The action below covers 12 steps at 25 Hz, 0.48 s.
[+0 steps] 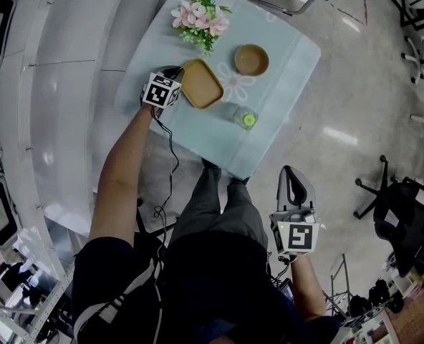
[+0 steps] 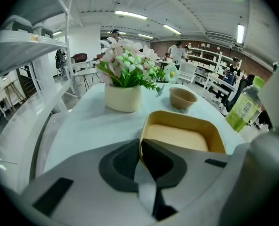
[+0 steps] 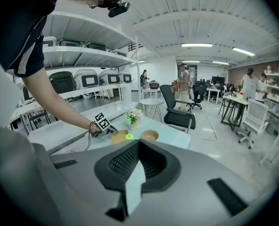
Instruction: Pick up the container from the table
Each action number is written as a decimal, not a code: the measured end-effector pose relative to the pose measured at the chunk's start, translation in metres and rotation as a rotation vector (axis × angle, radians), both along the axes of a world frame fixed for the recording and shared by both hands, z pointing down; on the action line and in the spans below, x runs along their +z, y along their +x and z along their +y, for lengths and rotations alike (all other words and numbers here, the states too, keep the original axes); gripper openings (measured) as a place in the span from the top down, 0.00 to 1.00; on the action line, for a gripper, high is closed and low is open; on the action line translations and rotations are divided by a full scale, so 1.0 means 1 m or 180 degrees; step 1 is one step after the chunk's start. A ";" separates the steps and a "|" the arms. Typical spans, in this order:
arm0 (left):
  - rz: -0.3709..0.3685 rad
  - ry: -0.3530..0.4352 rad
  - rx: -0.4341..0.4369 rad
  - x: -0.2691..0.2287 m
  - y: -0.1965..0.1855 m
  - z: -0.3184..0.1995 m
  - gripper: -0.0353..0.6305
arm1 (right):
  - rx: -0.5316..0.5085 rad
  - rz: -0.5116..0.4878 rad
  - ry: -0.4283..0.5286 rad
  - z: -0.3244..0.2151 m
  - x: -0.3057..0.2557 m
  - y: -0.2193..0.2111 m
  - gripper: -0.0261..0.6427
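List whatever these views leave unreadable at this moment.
- Grip point: in the head view the body of the left gripper covers where its jaws meet the container.
- Container's underside: hidden in every view, so lifted or resting cannot be told.
- Bottle: left gripper view, cut by the gripper body; label too blurred to read.
- Bowl and flowers: right gripper view, too small for detail.

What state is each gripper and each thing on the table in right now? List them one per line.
left gripper: shut on the container's near rim.
right gripper: shut, empty, held away from the table.
container: empty, flat on the table, rim gripped.
bowl: upright, empty.
bottle: upright, green cap on.
flowers: upright in their pot.
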<state>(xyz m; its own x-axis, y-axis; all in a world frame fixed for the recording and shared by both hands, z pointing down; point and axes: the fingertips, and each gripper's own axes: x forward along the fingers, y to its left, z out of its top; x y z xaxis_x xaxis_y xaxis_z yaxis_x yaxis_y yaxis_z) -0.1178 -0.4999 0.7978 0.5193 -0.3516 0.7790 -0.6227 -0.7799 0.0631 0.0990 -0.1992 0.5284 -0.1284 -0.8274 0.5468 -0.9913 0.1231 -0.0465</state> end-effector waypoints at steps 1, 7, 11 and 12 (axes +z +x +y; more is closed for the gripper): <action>0.0011 -0.0016 -0.0024 0.000 -0.001 0.000 0.91 | 0.0000 0.0001 0.0002 0.000 0.000 0.000 0.96; 0.0104 -0.0150 -0.0177 -0.005 -0.008 0.001 0.92 | -0.0022 0.0009 0.0001 0.002 0.000 -0.002 0.96; 0.0144 -0.0209 -0.0238 -0.011 -0.011 0.005 0.92 | -0.0045 0.0002 0.0020 0.001 -0.002 -0.004 0.96; 0.0159 -0.0221 -0.0251 -0.013 -0.012 0.007 0.92 | -0.0046 -0.0003 0.0018 0.001 -0.002 -0.005 0.96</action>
<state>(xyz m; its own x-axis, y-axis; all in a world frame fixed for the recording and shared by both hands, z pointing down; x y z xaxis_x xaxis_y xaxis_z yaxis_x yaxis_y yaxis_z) -0.1295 -0.4932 0.7851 0.5309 -0.3388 0.7767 -0.6766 -0.7214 0.1478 0.0945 -0.1980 0.5260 -0.1408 -0.8285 0.5420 -0.9894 0.1376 -0.0466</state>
